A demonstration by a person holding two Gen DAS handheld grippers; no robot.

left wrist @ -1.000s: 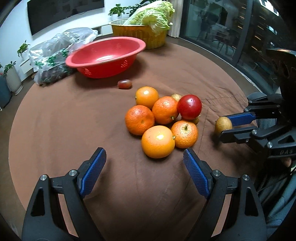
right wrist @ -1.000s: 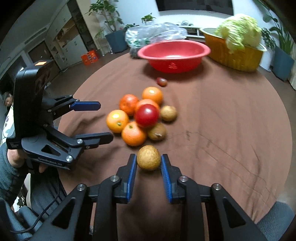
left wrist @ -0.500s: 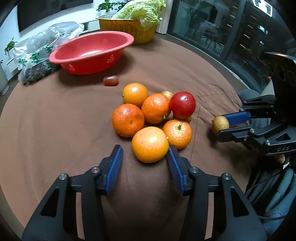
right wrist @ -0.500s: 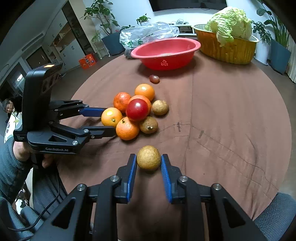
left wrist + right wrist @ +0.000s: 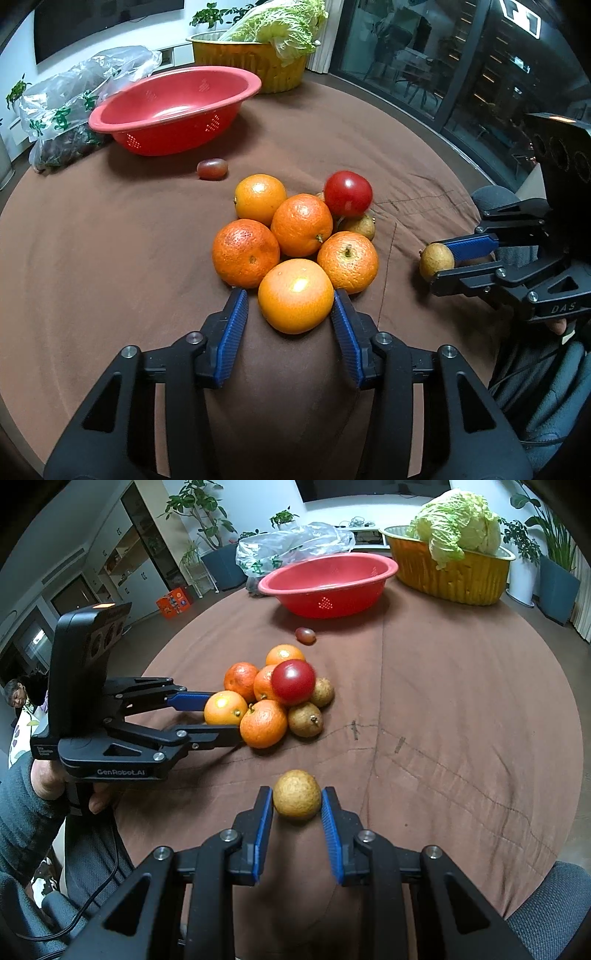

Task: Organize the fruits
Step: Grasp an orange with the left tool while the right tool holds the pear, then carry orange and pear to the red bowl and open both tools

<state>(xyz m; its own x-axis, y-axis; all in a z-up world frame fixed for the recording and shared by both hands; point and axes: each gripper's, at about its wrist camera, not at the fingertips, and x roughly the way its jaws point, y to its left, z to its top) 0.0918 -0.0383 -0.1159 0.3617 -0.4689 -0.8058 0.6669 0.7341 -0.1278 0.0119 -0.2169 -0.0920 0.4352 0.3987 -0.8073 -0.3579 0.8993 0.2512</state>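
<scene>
The nearest orange [image 5: 295, 295] sits at the front of the fruit pile [image 5: 295, 236], clamped in the left tongs [image 5: 291, 317], whose jaws have just been closing. Right tongs [image 5: 296, 805] grip a brown fruit [image 5: 296, 794] beside the pile. Beyond it, the red basin [image 5: 173, 110] looks empty: sorting has barely begun.

A: Fruit status?
B: Five oranges [image 5: 275, 236] clustered mid-tabletop, touching. Red tomato [image 5: 348, 193] sits on top at the far side, two brown pears [image 5: 310, 709] tucked against the pile.
A: Nearest orange?
B: Front orange [image 5: 295, 295] sits between the left claw's pads.
A: Strays?
B: Round brown fruit [image 5: 296, 794] apart, pinched in the right claw. Small dark-red fruit [image 5: 212, 168] alone near the red basin [image 5: 177, 110].
</scene>
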